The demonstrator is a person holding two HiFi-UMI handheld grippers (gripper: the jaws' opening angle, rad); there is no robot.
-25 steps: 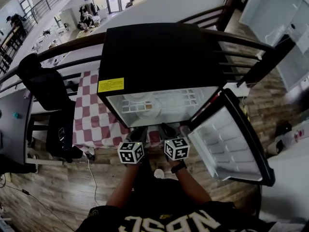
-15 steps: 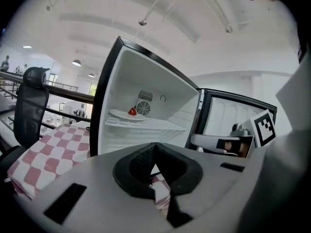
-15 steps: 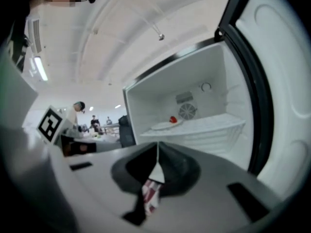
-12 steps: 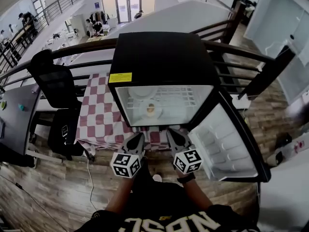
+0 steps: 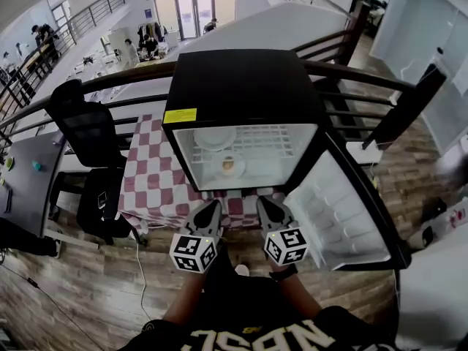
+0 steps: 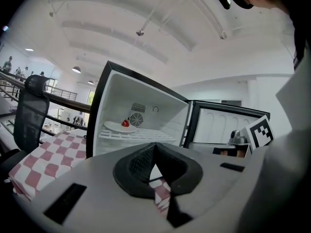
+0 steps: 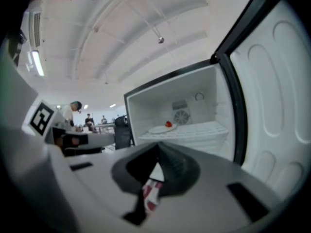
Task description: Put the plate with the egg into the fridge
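The black fridge (image 5: 241, 86) stands open in front of me. In the head view a white plate with the egg (image 5: 228, 167) lies inside it, with a second white plate (image 5: 214, 137) behind. Both gripper views show a plate with a small red thing (image 6: 120, 125) (image 7: 162, 128) on the wire shelf. My left gripper (image 5: 208, 212) (image 6: 154, 147) and right gripper (image 5: 265, 207) (image 7: 158, 149) hover side by side just outside the fridge mouth. Both are shut and hold nothing.
The fridge door (image 5: 344, 218) hangs open to the right, close to my right gripper. A table with a red-and-white checked cloth (image 5: 146, 181) runs under and left of the fridge. A black chair (image 5: 88, 134) stands further left. A dark railing (image 5: 351, 72) crosses behind.
Both grippers have drawn back from the fridge opening toward the person. The plate with the egg stays inside, and more of the fridge interior shows.
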